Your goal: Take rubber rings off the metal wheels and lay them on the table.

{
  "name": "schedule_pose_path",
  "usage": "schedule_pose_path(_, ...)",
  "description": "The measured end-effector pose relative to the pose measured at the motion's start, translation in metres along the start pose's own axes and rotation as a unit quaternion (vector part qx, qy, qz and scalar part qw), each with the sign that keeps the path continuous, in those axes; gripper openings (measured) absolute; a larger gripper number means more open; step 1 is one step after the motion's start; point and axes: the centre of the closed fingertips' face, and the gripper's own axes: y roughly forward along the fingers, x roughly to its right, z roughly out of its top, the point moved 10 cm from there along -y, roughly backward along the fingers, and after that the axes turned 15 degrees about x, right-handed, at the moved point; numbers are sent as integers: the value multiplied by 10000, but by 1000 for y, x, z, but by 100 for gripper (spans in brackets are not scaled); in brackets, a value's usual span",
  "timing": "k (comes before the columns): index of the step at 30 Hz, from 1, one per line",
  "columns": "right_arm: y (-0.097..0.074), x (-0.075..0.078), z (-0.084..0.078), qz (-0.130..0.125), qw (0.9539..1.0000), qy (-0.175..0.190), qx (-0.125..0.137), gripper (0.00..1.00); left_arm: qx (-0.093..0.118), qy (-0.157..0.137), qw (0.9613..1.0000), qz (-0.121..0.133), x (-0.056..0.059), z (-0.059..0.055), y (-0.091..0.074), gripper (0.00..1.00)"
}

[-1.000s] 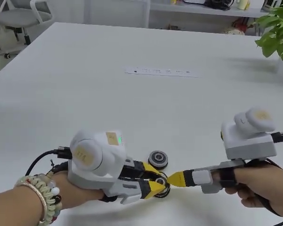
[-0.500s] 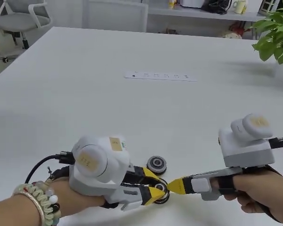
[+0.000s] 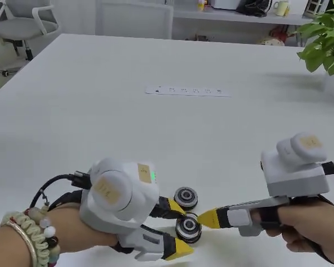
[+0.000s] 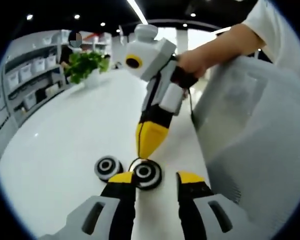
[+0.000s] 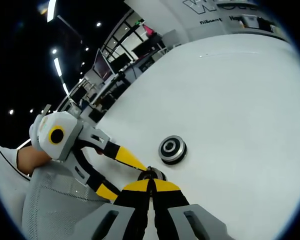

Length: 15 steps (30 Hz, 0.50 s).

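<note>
A metal wheel [image 3: 188, 228] lies flat on the white table [image 3: 156, 133], hub hole up, just beside a second wheel [image 3: 185, 196], on that wheel's side toward the person. The left gripper [image 3: 178, 228] stands wide apart around it, one jaw touching its rim. The right gripper [image 3: 203, 218], jaws pressed together, meets the rim opposite; whether it pinches the rubber ring is unclear.

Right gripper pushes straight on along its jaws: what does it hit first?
The nearer round metal wheel with a black rubber ring. The right gripper has its shut yellow tips right at the wheel's rim, seemingly touching. Past the wheel stand the open jaws of the left gripper.
</note>
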Motion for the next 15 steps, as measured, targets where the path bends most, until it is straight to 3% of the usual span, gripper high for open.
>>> schedule_pose_path(9, -2, 0, 2, -30, 10000, -35, 12, 0, 297, -37, 9991, 288, -11, 20, -20, 36)
schedule_pose_path(15, -4, -2, 4, -10, 10000, -52, 63, 0, 505, -99, 9982, 296, -11, 37, -27, 39)
